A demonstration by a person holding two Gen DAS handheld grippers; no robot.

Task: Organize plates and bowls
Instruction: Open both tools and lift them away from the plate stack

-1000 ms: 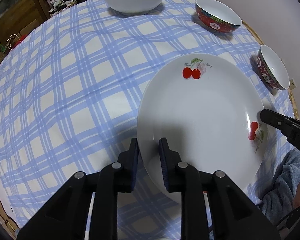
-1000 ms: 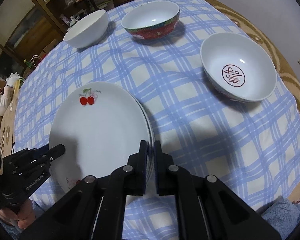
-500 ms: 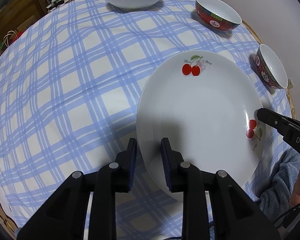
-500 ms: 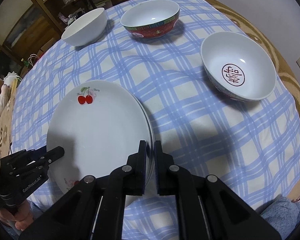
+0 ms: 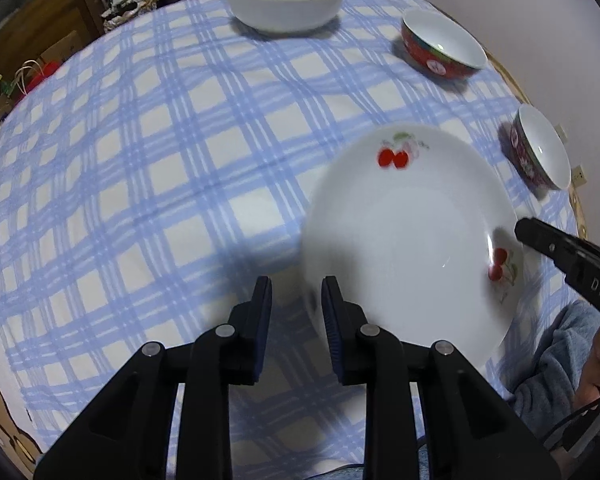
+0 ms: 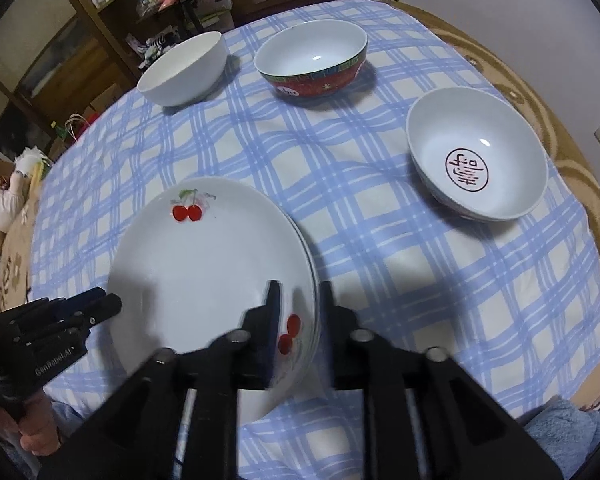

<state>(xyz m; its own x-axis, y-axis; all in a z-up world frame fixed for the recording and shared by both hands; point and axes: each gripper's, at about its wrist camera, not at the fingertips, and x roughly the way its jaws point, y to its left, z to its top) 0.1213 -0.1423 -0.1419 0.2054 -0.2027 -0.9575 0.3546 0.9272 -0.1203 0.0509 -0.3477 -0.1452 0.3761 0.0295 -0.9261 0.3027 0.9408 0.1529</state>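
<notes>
Left gripper: jaws parted with a clear gap, holding nothing. The plate rim lies between the two fingers or just beside the right-hand one; the frame is blurred there and contact cannot be told.

Right gripper: jaws apart, straddling the near right rim of the plates. One finger is over the plate's inner face, the other outside the rim. Whether the pads touch the rim cannot be told.

Cherry plate: white, with two red cherry prints. It sits on top of at least one more plate, whose edge shows under its right side. The stack lies directly ahead of both tools, to the right of the left gripper and to the left of the right one.

White bowl: plain and upright, far ahead of the left gripper at the table's far edge.

Red bowl: red patterned outside, white inside, far ahead of the right gripper and just right of the white bowl.

Character bowl: white inside with a dark red round character at the bottom, ahead and to the right of the right gripper, well apart from the plates.

Tablecloth: blue and white check, covering the round table under all items.
</notes>
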